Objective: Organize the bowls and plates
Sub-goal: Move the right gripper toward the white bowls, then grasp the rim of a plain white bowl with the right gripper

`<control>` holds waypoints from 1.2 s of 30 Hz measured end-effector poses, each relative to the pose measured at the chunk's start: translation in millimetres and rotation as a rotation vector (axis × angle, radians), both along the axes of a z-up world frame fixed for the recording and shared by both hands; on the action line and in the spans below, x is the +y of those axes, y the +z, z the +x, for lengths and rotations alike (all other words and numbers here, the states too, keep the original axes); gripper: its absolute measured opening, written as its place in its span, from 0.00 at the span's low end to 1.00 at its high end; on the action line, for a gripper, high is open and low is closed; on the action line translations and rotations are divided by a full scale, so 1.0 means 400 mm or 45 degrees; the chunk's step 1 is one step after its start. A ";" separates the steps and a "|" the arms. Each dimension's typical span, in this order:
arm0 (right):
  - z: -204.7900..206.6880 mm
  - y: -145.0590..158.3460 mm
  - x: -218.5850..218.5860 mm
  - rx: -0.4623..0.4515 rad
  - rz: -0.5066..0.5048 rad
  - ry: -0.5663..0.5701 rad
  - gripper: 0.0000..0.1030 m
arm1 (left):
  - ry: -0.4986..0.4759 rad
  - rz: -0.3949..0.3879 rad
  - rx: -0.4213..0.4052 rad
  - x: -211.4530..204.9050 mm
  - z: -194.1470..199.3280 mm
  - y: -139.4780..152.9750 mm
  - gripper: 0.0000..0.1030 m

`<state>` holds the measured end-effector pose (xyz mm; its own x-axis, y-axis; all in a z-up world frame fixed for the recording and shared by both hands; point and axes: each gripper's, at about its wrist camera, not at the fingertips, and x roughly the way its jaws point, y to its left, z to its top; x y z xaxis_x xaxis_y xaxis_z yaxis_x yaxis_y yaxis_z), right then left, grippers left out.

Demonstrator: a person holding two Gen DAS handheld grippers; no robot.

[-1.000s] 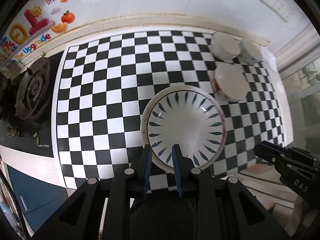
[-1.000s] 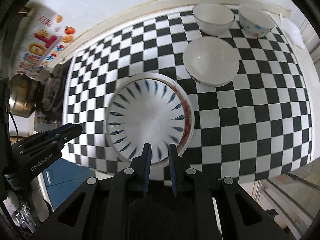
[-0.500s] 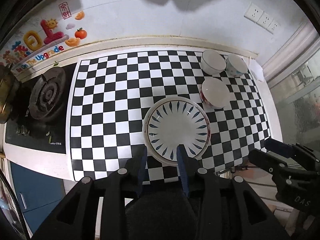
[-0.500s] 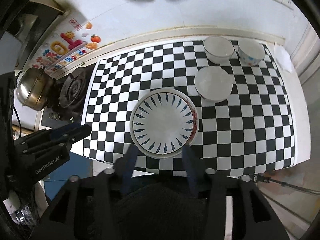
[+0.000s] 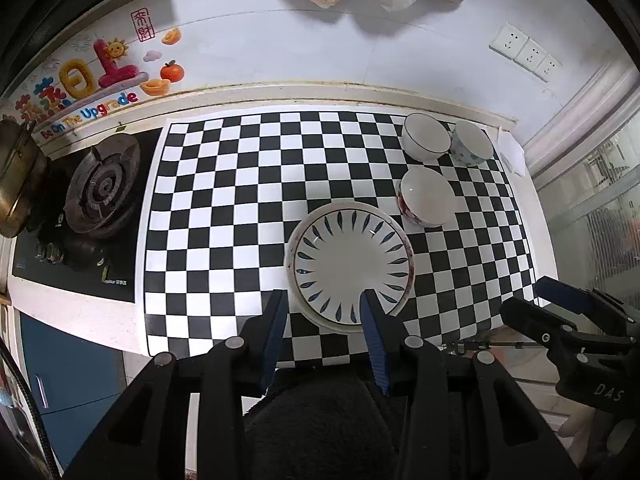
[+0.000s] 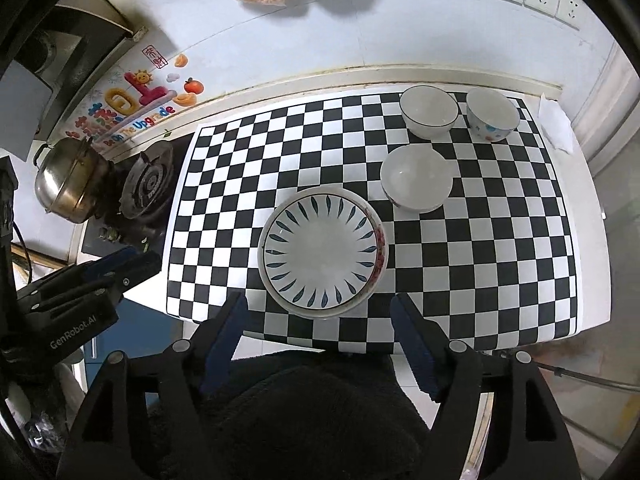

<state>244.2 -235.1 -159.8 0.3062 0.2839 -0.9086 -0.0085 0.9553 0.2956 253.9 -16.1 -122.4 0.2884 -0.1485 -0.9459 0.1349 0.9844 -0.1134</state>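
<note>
both grippers are up off the counter with jaws spread and nothing in them: left gripper, right gripper. the blue-leaf plate sits stacked on a red-trimmed plate on the checkered mat. a white bowl is just beside it, with two more bowls near the wall. the gas burner and steel pot are off to the left, well apart from the plates.
</note>
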 end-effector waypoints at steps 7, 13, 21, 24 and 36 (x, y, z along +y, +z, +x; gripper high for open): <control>0.023 -0.012 -0.081 -0.074 0.072 -0.093 0.82 | -0.045 -0.020 0.051 -0.076 0.057 -0.050 0.34; 0.116 -0.104 -0.223 -0.075 0.054 -0.232 0.87 | -0.092 -0.008 0.084 -0.181 0.175 -0.134 0.34; 0.266 -0.349 -0.406 0.107 0.133 -0.401 0.87 | -0.169 -0.059 0.313 -0.333 0.398 -0.349 0.34; 0.327 -0.450 -0.449 0.158 0.197 -0.459 0.78 | -0.231 -0.058 0.408 -0.399 0.460 -0.438 0.34; 0.477 -0.719 -0.431 0.385 0.402 -0.447 0.17 | -0.366 0.049 0.480 -0.529 0.538 -0.589 0.23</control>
<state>435.1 -407.4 -447.6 0.1705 0.4845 -0.8580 0.4233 0.7503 0.5078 469.1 -227.8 -357.9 -0.1235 -0.1347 -0.9832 0.3593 0.9175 -0.1709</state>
